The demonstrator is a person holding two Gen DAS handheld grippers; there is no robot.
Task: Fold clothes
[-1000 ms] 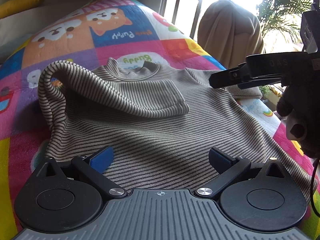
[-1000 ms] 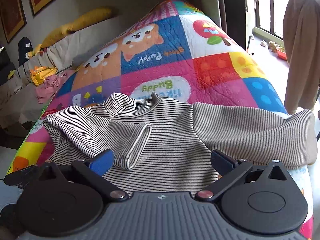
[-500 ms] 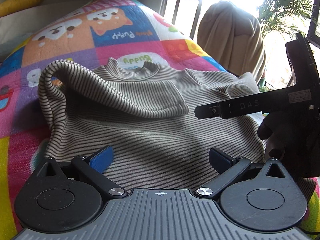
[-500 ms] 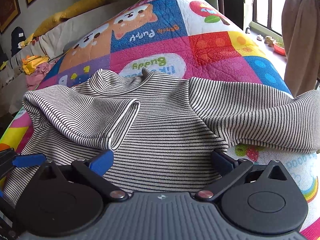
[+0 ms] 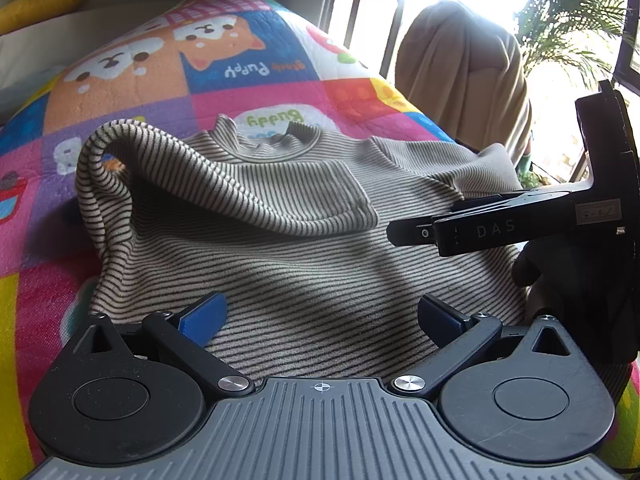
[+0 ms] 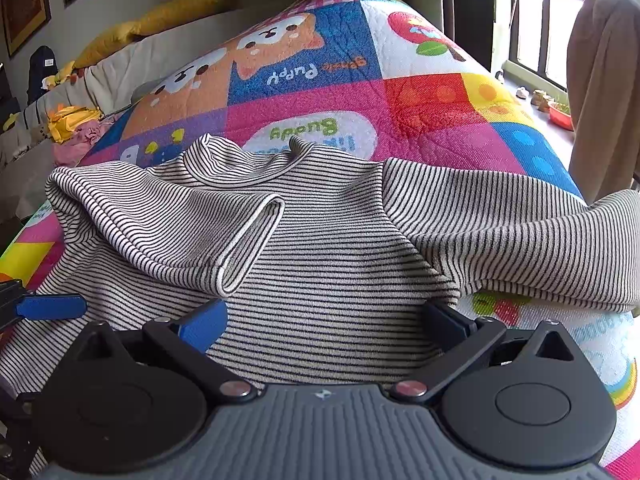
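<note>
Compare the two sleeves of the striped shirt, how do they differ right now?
The left sleeve is folded in across the chest of the striped shirt, its cuff lying on the body; the right sleeve is spread outward over the quilt. The left sleeve's cuff opening shows; the right sleeve's cuff runs out of view. Both share the same narrow dark stripes on a pale knit.

You are in a home bedroom. The bed wears a bright children's quilt printed with cartoon puppies, and yellow pillows lie along its far side against the wall. Framed pictures hang on that wall. A tall window lets in daylight beside a palm plant, and a beige cloth is draped nearby.
</note>
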